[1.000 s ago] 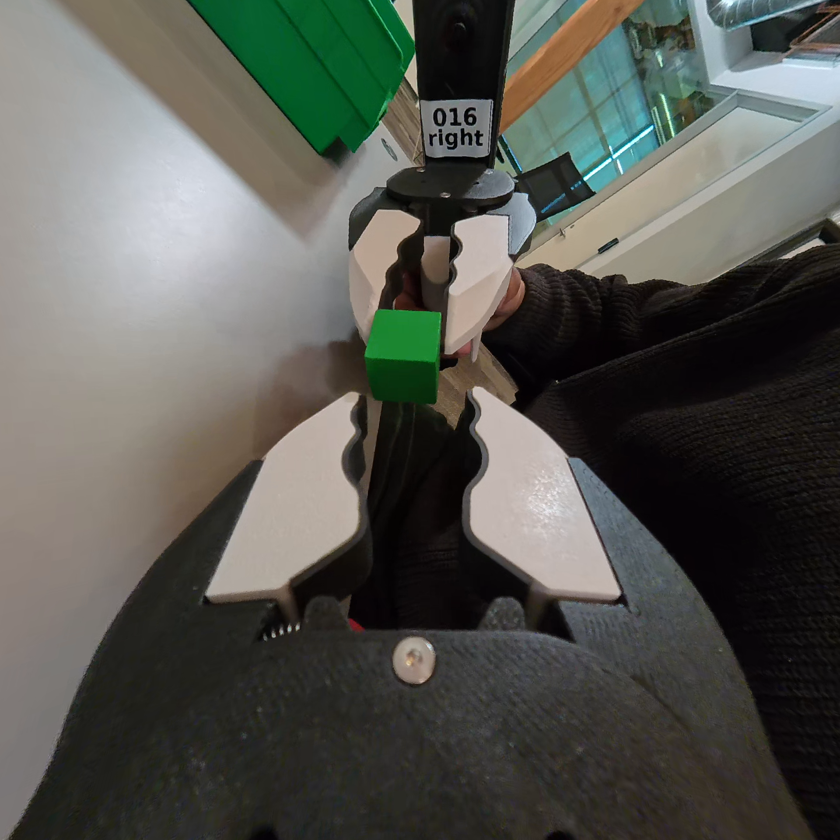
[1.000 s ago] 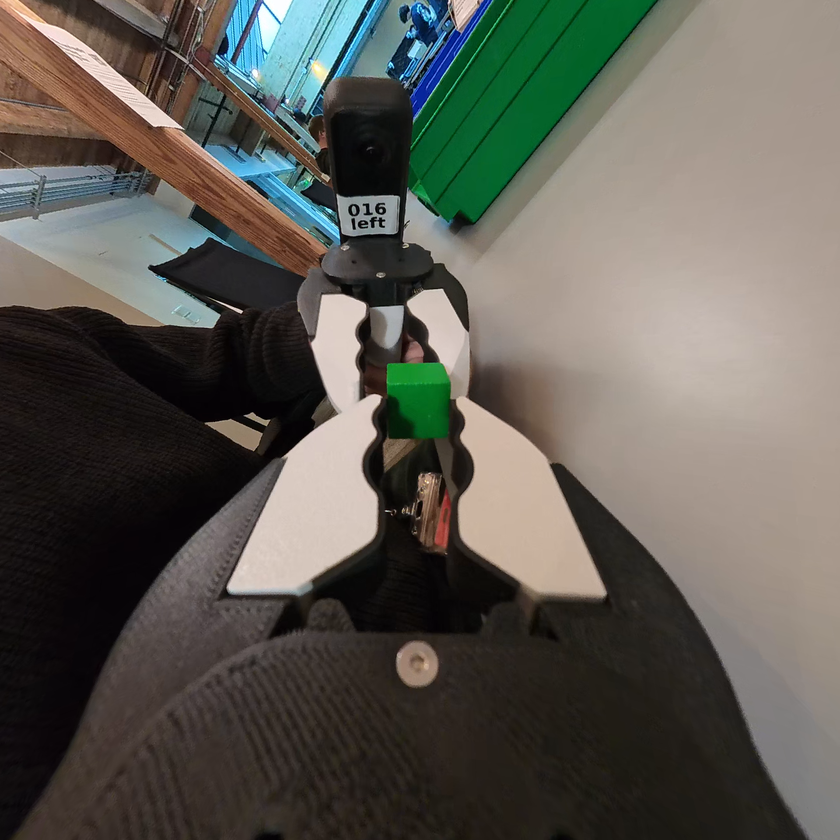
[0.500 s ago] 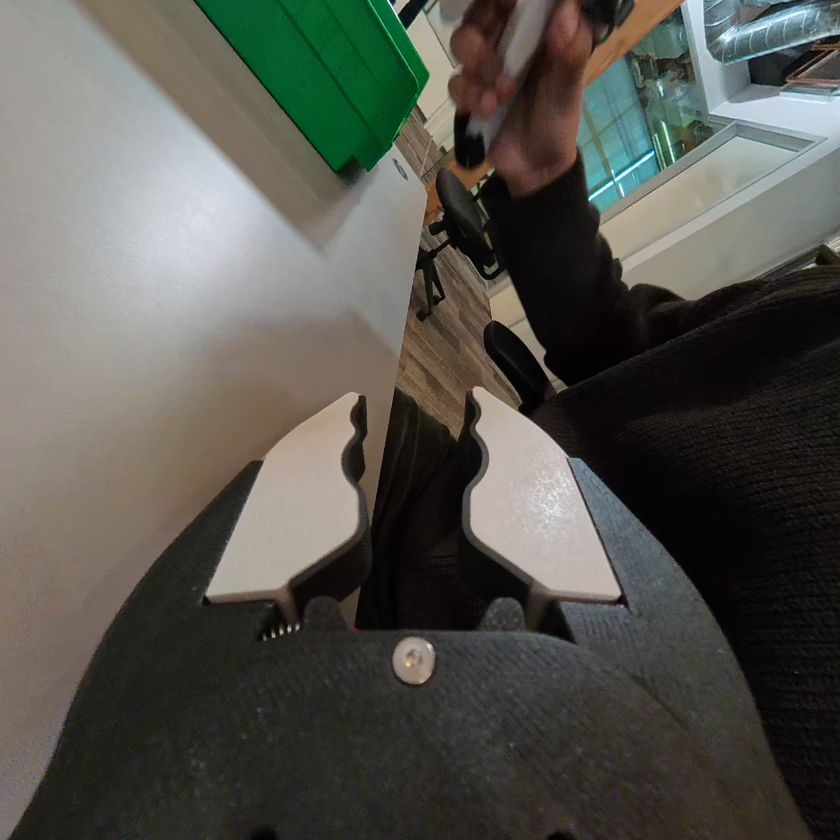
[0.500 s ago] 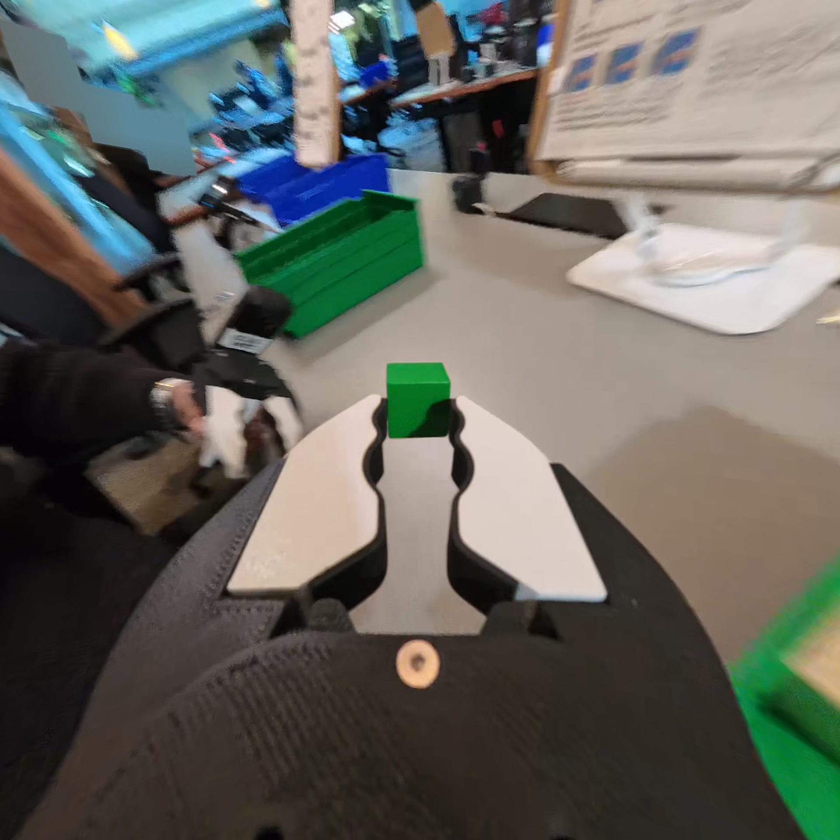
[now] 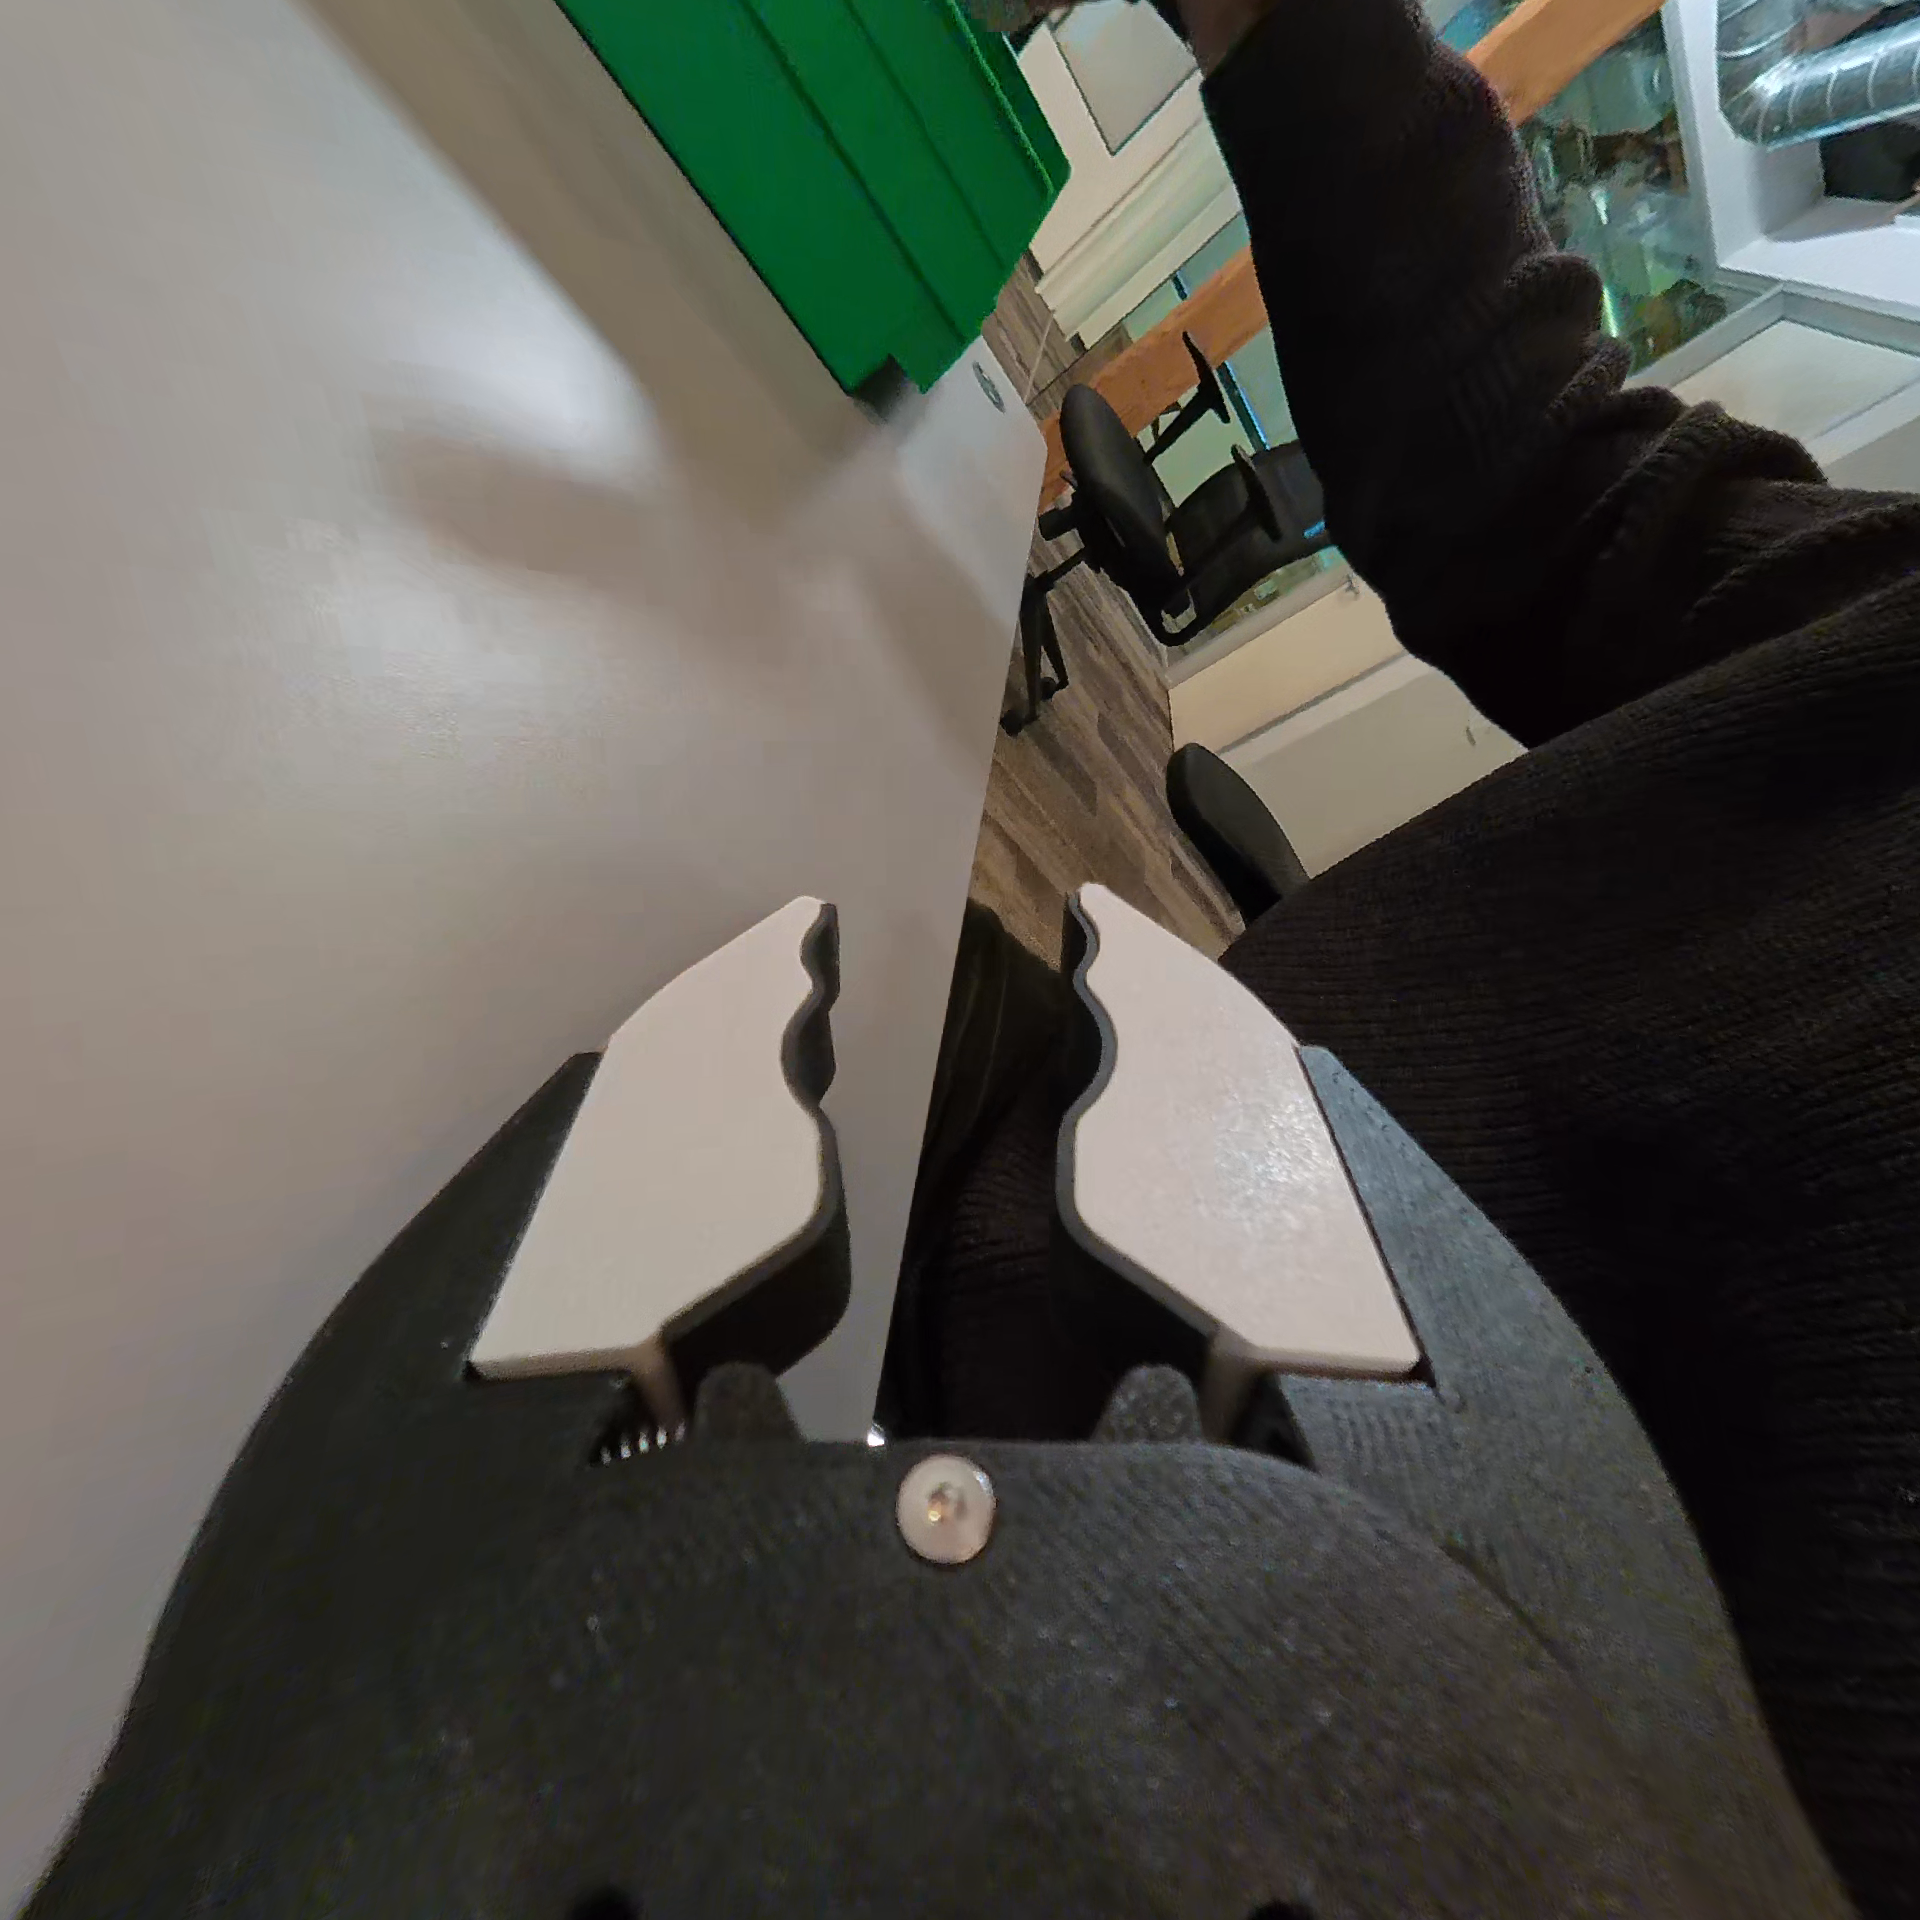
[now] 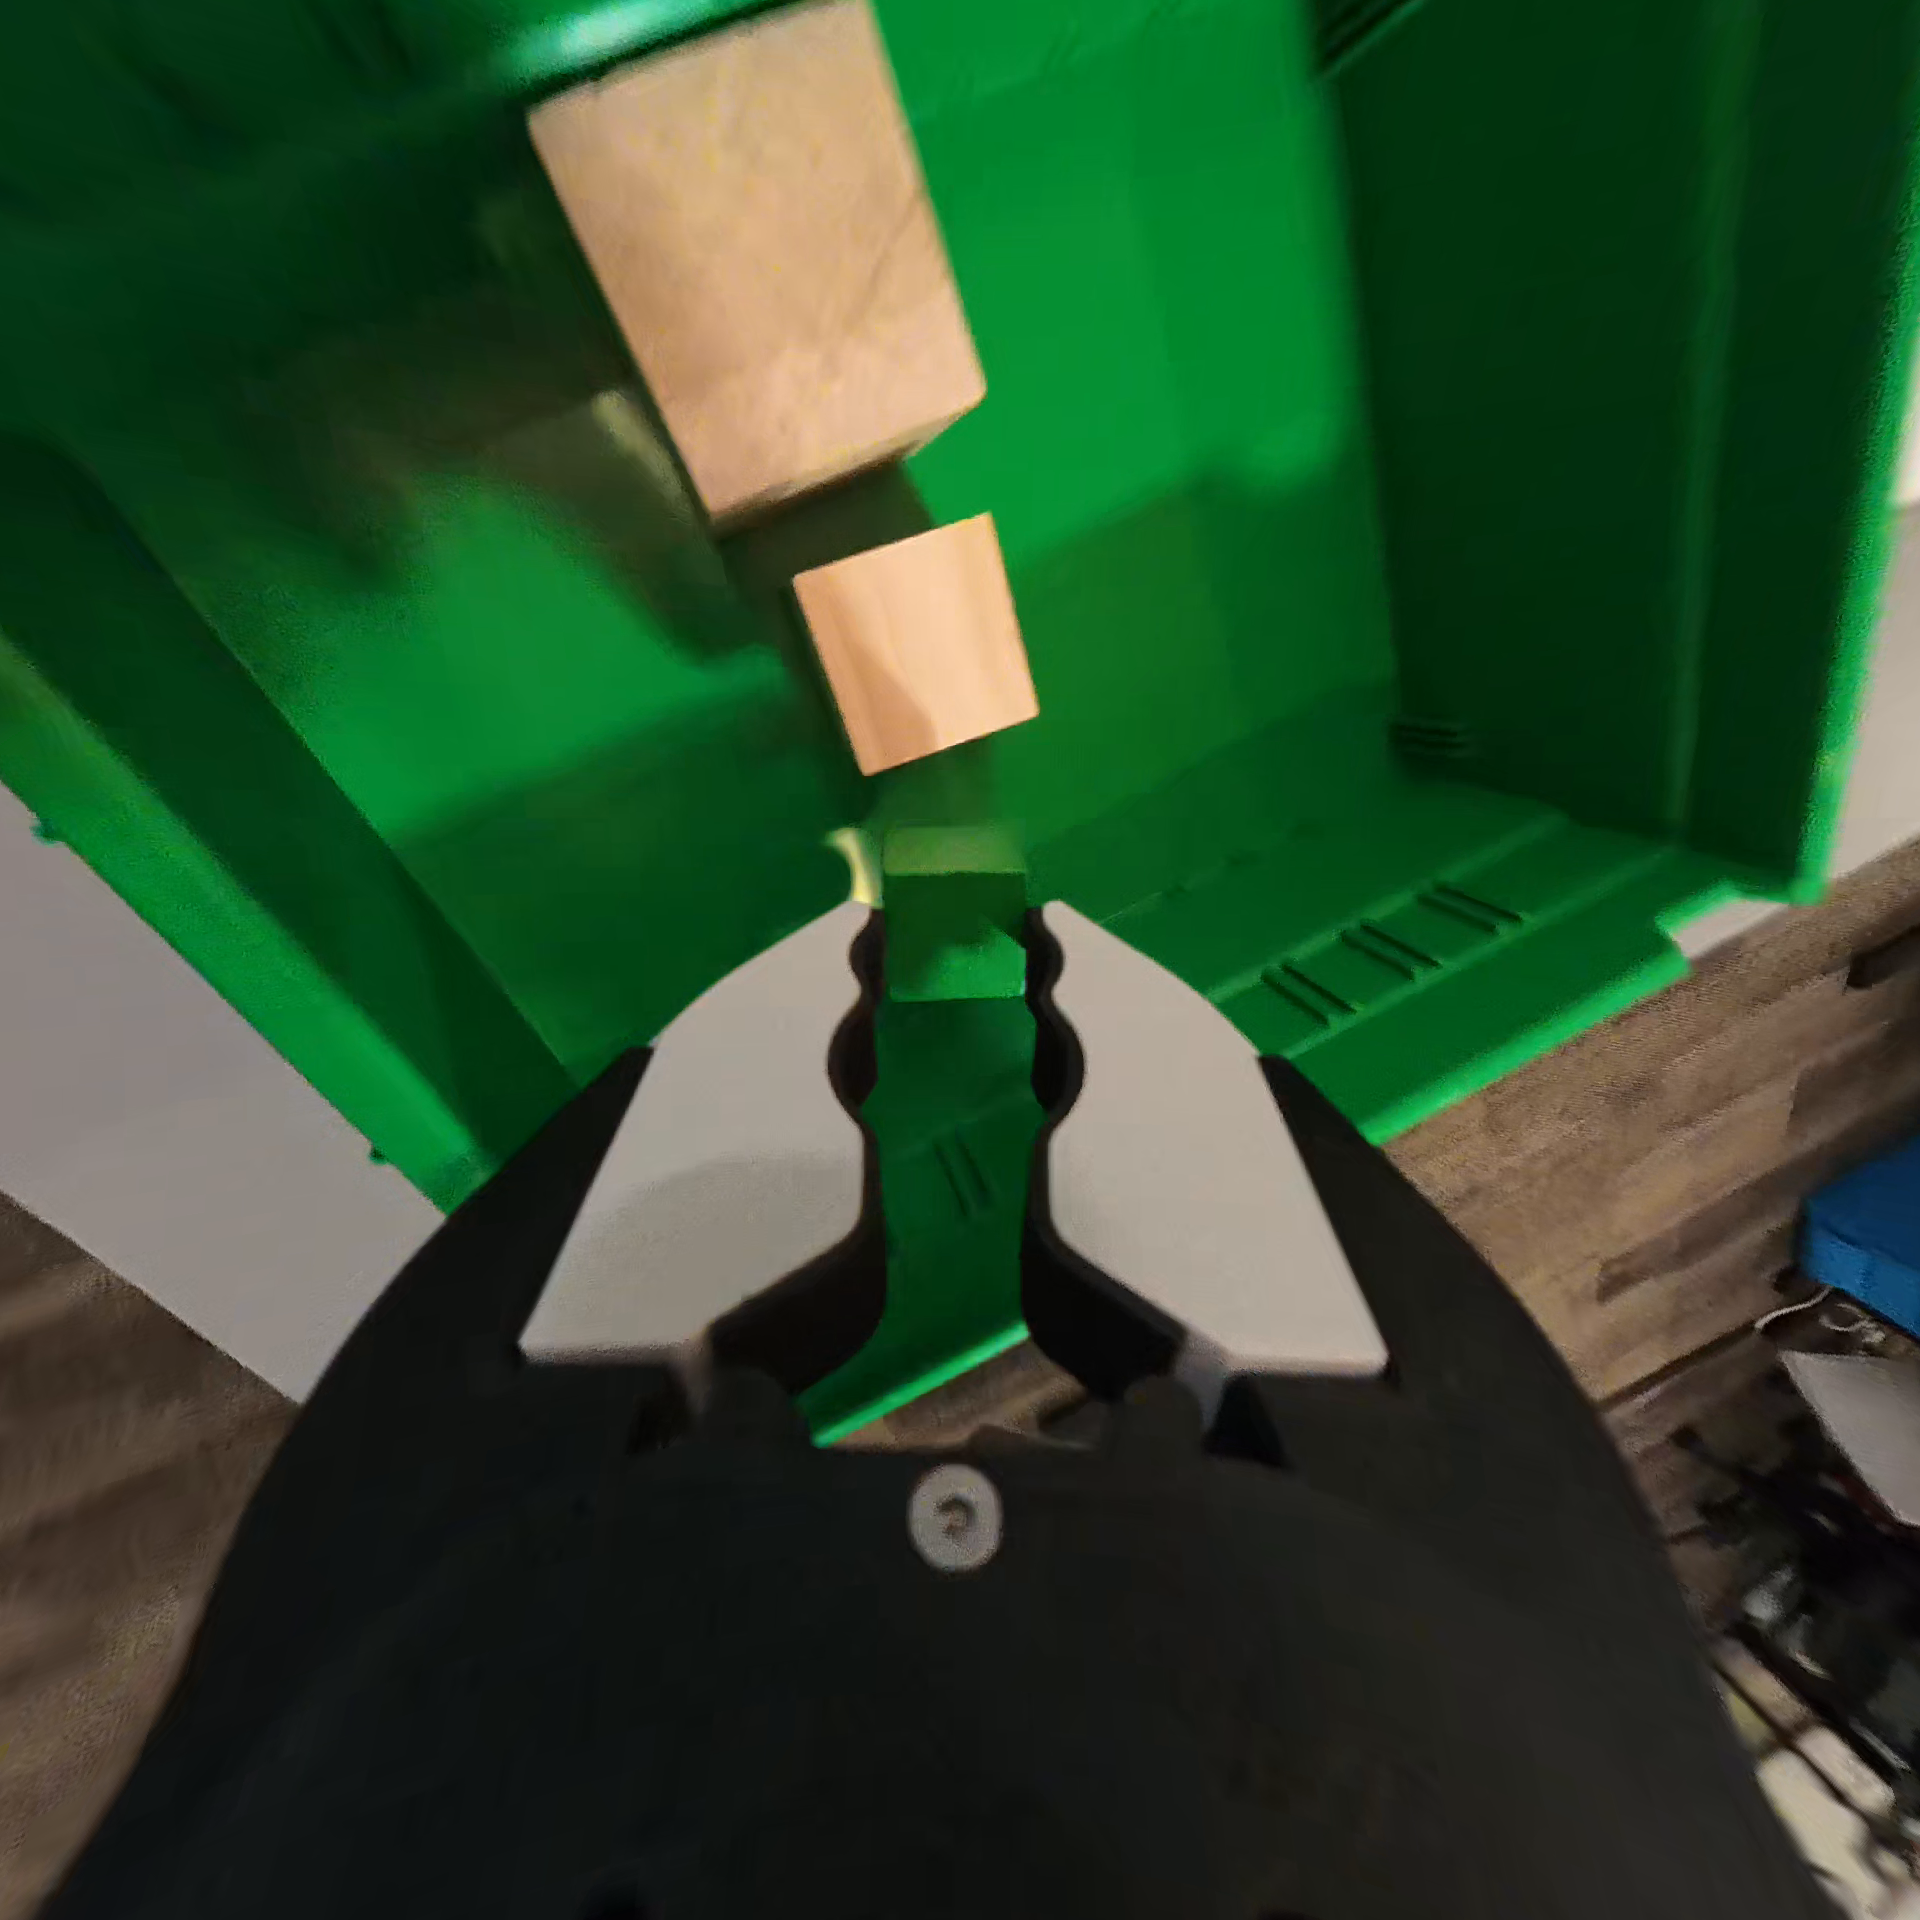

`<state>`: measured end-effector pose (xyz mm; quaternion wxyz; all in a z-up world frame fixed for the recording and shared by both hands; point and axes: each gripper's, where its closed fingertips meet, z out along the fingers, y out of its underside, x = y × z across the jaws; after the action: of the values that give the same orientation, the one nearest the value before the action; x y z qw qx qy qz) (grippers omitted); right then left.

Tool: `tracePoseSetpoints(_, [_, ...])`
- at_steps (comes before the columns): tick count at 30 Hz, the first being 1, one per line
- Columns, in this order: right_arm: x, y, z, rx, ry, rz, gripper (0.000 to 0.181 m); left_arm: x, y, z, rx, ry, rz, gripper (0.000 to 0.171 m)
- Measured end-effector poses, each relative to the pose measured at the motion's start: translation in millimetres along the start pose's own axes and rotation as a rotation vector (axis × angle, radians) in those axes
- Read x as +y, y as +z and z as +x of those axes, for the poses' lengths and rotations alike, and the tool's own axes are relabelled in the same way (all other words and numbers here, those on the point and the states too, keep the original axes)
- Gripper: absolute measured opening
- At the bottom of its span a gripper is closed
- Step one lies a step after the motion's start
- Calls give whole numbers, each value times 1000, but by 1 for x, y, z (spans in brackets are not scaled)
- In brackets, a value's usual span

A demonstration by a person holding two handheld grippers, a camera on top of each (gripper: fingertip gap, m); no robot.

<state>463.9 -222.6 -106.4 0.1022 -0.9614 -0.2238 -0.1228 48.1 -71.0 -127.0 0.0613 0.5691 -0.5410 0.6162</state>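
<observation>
My right gripper (image 6: pixel 954 914) has its fingers clamped on a small green cube (image 6: pixel 951 920), pinched right at the fingertips, and I'm looking down into a green bin (image 6: pixel 1195 582). The cube hangs over the bin's near inner wall; I can't tell whether it touches anything below. At twelve o'clock from the cube, just beyond it, sits a small wooden block (image 6: pixel 914 644) inside the bin. Further out, at about eleven o'clock, there's a larger wooden block (image 6: pixel 758 260), close to the small one; whether they touch I can't tell, the picture is smeared. The bin rests on a pale grey table (image 6: pixel 156 1039), with its ribbed lip overhanging the table edge at around four o'clock, wood-look floor (image 6: pixel 1558 1143) beneath. Something blue (image 6: pixel 1870 1247) pokes in at three o'clock, too cut off to name.

On my left gripper (image 5: pixel 951 914), the fingers are apart with nothing between them. It's rolled sideways, hovering at the table (image 5: pixel 364 675) edge, which runs through the gap. At twelve o'clock, well away, a green bin (image 5: pixel 862 177) sits on the table. A black knitted sleeve (image 5: pixel 1403 312) fills one to three o'clock, and black office chairs (image 5: pixel 1143 509) stand on the floor beyond.
</observation>
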Motion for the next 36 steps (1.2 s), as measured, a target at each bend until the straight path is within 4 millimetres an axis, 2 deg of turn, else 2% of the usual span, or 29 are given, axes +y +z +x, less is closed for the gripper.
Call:
tracePoseSetpoints(4, [13,26,2,-69,-125,-155,27,-5,-1,-3,-15,-9,19,41])
tracePoseSetpoints(10, [8,44,3,-145,-198,-156,27,-10,-7,-13,-115,74,16,41])
tracePoseSetpoints(13, [12,49,7,-132,-250,-177,27,-7,-6,-17,-146,102,-8,41])
tracePoseSetpoints(19, [11,52,4,-160,-259,-125,27,-13,-4,-21,-155,83,25,41])
tracePoseSetpoints(30, [1,52,1,-160,-251,-35,27,-24,-13,-29,-212,97,73,41])
tracePoseSetpoints(36, [4,54,1,-146,-278,-69,27,-23,-12,-30,-209,89,70,41])
